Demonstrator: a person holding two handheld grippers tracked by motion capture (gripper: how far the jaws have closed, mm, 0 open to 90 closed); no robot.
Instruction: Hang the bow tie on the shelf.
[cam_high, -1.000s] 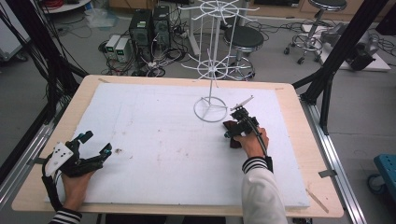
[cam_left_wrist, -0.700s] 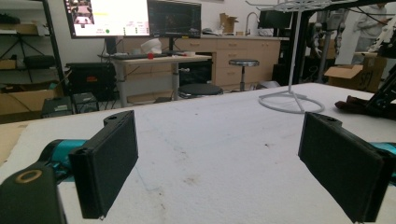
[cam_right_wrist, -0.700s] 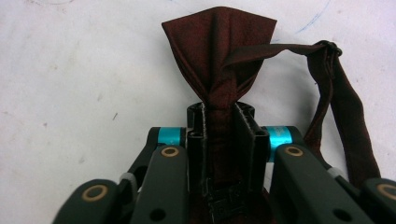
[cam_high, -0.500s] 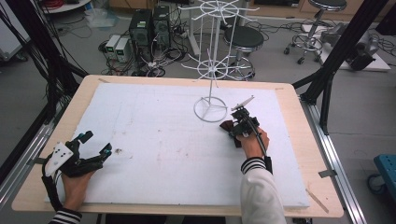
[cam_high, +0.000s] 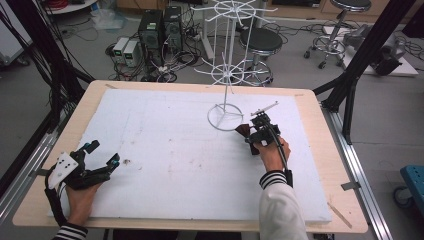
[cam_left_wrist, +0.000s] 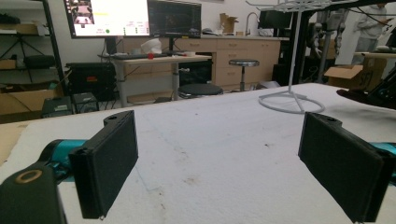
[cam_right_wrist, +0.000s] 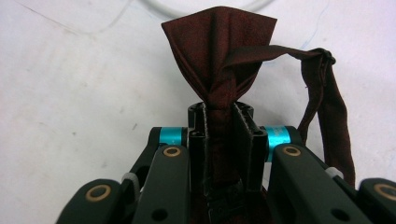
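Jaws of right gripper (cam_right_wrist: 219, 121) clamp a maroon cloth (cam_right_wrist: 219, 56) near the rack base (cam_high: 225, 117); left gripper (cam_high: 100, 160) gapes wide.

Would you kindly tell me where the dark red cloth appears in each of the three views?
High view: dark red cloth, right of centre, held by the right gripper.
Left gripper view: far right edge, dark shape, uncertain.
Right gripper view: centre, pinched between the fingers.
Shared landmark: white wire stand's ring base.
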